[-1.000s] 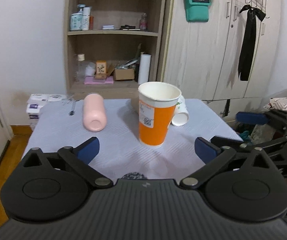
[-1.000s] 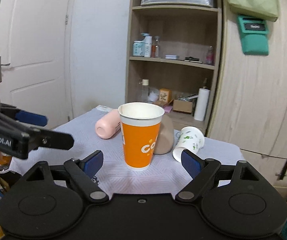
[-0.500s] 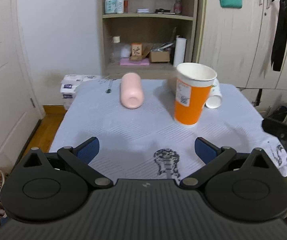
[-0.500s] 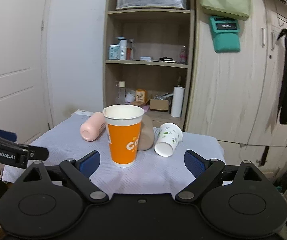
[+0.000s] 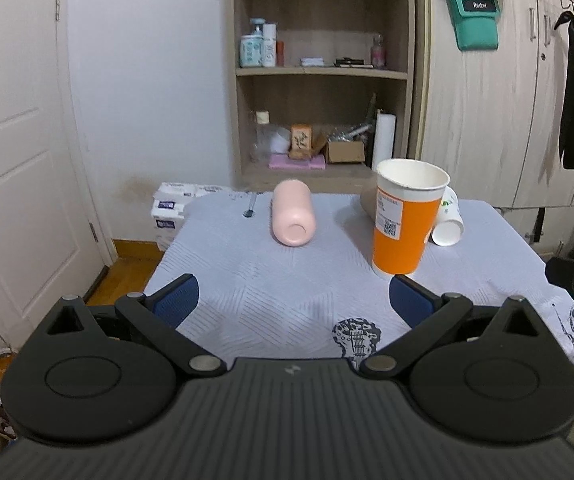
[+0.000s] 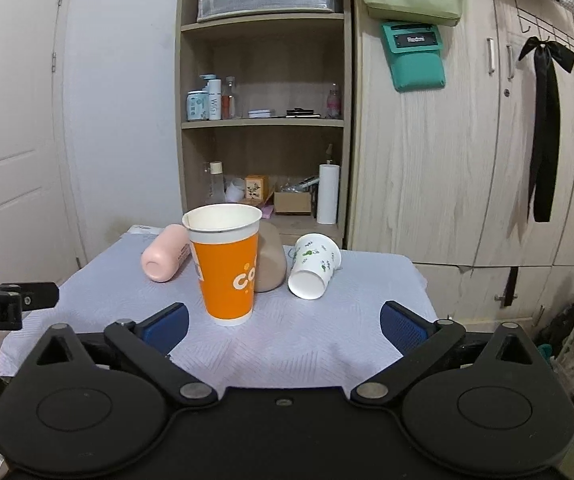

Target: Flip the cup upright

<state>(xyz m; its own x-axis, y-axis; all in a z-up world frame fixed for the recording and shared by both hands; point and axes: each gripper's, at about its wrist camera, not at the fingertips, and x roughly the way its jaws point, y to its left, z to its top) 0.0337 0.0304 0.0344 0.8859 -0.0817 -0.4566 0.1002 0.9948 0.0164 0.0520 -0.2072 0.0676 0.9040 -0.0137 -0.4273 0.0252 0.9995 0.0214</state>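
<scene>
Wooden shelving point(image 6: 263, 120) and pale wardrobe doors point(image 6: 447, 160) stand behind a counter point(image 5: 287, 280) draped in a light lavender textured cloth. On it, a tall orange paper cup with a white rim point(image 6: 227, 264) stands upright, mouth up, ahead of both tools and apart from them. Just behind it rests a rounded beige object point(image 6: 271, 260), partly hidden, and beside that a small white paper cup with green print point(image 6: 313, 268) lies on its side, its open mouth toward the right wrist camera. A pale pink cylindrical bottle point(image 5: 293, 212) also lies on its side, to the left of the orange cup and well apart from it. The left tool point(image 5: 293, 300) hovers over the near edge of the counter, its blue-padded fingers point(image 5: 177, 300) spread wide with nothing between them; the orange cup sits ahead and to its right, near the right fingertip. The right tool point(image 6: 283, 322) is likewise released, jaws wide and gripping nothing, with the orange cup ahead toward its left finger and the white cup lying farther back, nearer the centre.
</scene>
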